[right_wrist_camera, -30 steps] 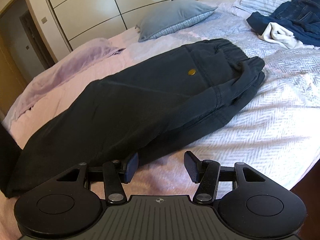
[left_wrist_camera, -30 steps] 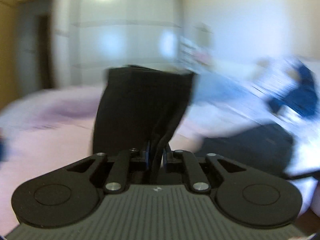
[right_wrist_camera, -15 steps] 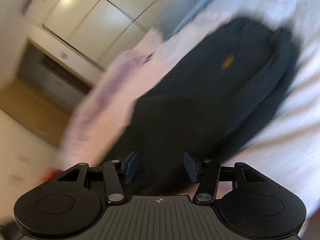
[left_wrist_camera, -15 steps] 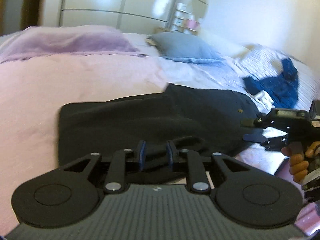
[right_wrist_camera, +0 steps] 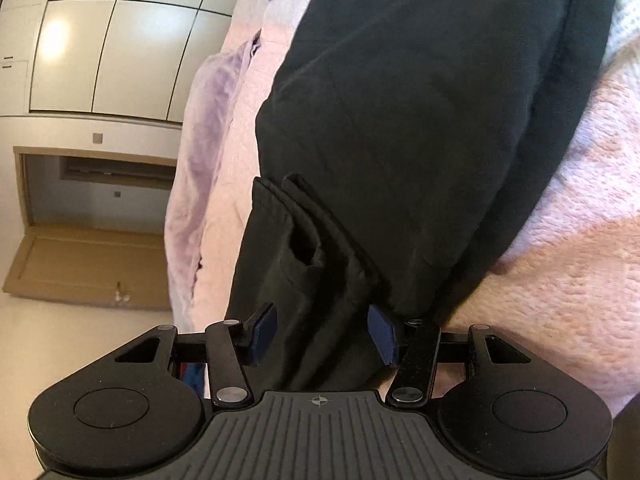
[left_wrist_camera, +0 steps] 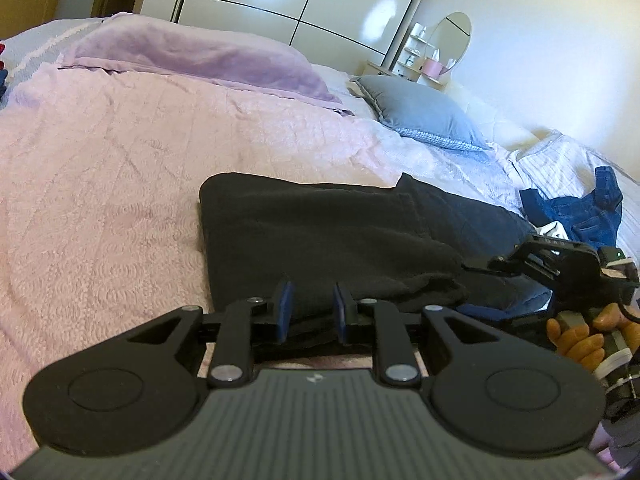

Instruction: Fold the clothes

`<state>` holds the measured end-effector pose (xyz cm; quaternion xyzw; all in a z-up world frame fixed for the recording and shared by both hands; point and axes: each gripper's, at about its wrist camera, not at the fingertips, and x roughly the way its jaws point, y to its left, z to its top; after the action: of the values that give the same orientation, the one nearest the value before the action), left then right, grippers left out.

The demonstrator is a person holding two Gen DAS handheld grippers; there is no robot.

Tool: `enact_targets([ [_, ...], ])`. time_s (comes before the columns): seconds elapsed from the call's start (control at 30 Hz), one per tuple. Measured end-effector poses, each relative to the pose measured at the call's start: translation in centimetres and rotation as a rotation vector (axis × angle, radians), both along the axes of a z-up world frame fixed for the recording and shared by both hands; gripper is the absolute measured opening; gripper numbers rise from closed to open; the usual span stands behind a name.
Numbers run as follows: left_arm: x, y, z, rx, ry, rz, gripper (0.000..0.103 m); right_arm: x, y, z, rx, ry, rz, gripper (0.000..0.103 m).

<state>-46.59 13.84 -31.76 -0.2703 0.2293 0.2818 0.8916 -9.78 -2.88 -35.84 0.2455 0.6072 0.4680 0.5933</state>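
Honestly, my worry: both grippers' jaws apart, left gripper point(left_wrist_camera: 308, 312) and right gripper point(right_wrist_camera: 322, 334) straddling black trousers point(left_wrist_camera: 320, 236) hem; folded layers could slide apart on pink bedspread point(left_wrist_camera: 100, 200) if I pinch unevenly.

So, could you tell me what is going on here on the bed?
A person holding a gripper in each hand is folding dark trousers on a pink bedspread. The left gripper is open at the near edge of the folded cloth. The right gripper is open too, with a fold of the trousers between its fingers.

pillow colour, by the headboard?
Grey pillow, checked underside; left wrist view shows it best.
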Motion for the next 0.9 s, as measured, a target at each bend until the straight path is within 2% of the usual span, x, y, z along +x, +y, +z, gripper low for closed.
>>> enact_targets([
  [0.17, -0.2, 1.0, -0.9, -0.023, -0.018, -0.016, 0.016, -2.1, 0.3, 1.6, 0.033, -0.2, 0.016, 0.054],
  [0.2, -0.2, 1.1, -1.1, -0.03, -0.022, -0.015, 0.016, -2.5, 0.3, 1.9, 0.039, -0.241, 0.019, 0.025],
  [0.23, -0.3, 1.2, -1.2, -0.036, -0.023, -0.012, 0.016, -3.0, 0.4, 2.3, 0.046, -0.281, 0.022, 0.009],
  [0.27, -0.4, 1.4, -1.3, -0.04, -0.023, -0.009, 0.014, -3.4, 0.5, 2.6, 0.052, -0.321, 0.025, 0.008],
  [0.37, -0.8, 1.6, -1.3, -0.042, -0.021, -0.014, 0.013, -4.7, 0.6, 3.6, 0.072, -0.441, 0.035, 0.007],
  [0.4, -0.8, 1.7, -1.3, -0.045, -0.02, -0.019, 0.011, -4.8, 0.7, 3.3, 0.062, -0.453, 0.035, 0.007],
  [0.53, -0.2, 1.5, -1.2, -0.049, 0.008, -0.04, 0.01, -3.5, 1.0, -1.0, -0.074, -0.326, 0.017, 0.007],
  [0.57, -0.2, 1.3, -1.0, -0.034, 0.02, -0.043, 0.01, -3.4, 1.0, -1.5, -0.095, -0.314, 0.016, 0.007],
  [0.63, -0.3, 1.2, -0.5, -0.022, 0.027, -0.051, 0.01, -3.7, 0.9, -0.6, -0.098, -0.352, 0.028, 0.01],
  [0.7, -0.7, 1.4, 0.2, -0.018, 0.024, -0.048, 0.01, -3.8, 0.6, 0.7, -0.124, -0.415, 0.047, 0.023],
  [0.77, -0.8, 1.7, 0.9, 0.009, 0.027, -0.033, 0.01, -4.1, -0.3, 2.2, -0.167, -0.507, 0.05, 0.027],
  [0.9, 0.1, 2.3, 1.9, 0.054, 0.032, -0.027, 0.01, -7.4, -0.1, 5.4, -0.202, -0.821, 0.039, 0.028],
])
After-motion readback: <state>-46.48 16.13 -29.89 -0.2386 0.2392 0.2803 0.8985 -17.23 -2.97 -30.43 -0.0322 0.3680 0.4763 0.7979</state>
